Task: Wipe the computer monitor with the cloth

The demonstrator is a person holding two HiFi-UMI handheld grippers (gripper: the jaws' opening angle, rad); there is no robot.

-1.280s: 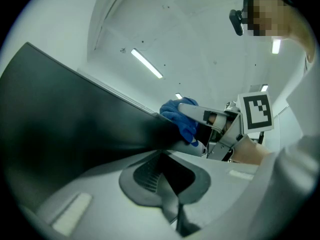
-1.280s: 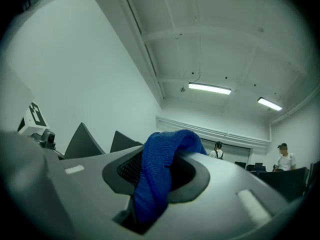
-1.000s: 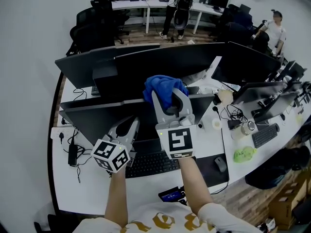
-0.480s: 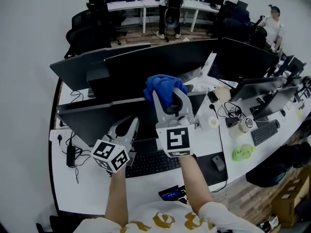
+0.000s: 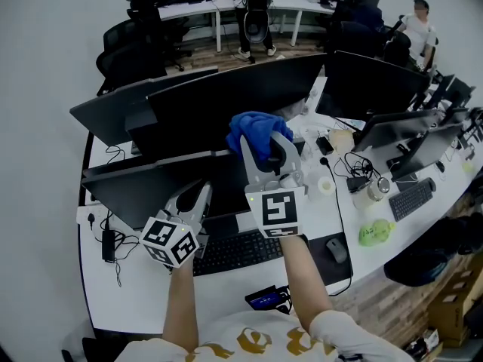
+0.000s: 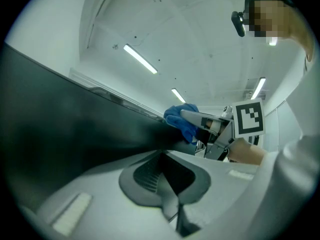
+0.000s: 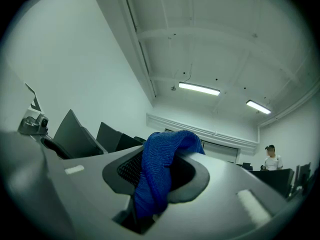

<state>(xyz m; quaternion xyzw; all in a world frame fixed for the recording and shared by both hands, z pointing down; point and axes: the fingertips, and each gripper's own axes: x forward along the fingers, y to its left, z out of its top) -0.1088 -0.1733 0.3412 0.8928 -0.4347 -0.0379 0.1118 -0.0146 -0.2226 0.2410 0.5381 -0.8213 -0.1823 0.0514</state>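
Observation:
The nearest dark monitor (image 5: 143, 191) stands in front of me on the white desk (image 5: 136, 292). My right gripper (image 5: 262, 143) is shut on a blue cloth (image 5: 256, 133), which bunches over the monitor's top edge. In the right gripper view the cloth (image 7: 159, 176) hangs between the jaws. My left gripper (image 5: 201, 193) is shut and empty, low against the left part of the screen. The left gripper view shows the dark screen (image 6: 60, 129) close by, with the cloth (image 6: 181, 120) and the right gripper (image 6: 212, 126) beyond it.
A keyboard (image 5: 232, 253), a mouse (image 5: 336, 250) and a phone (image 5: 266, 300) lie below the monitor. More monitors (image 5: 226, 96) stand behind and to the right (image 5: 392, 130). Cables, cups and a green object (image 5: 375, 234) clutter the right desk. A person (image 5: 413, 25) stands far right.
The head view has tilted slightly. The right gripper with the cloth has edged a little to the right along the monitor's top. The left gripper has hardly moved.

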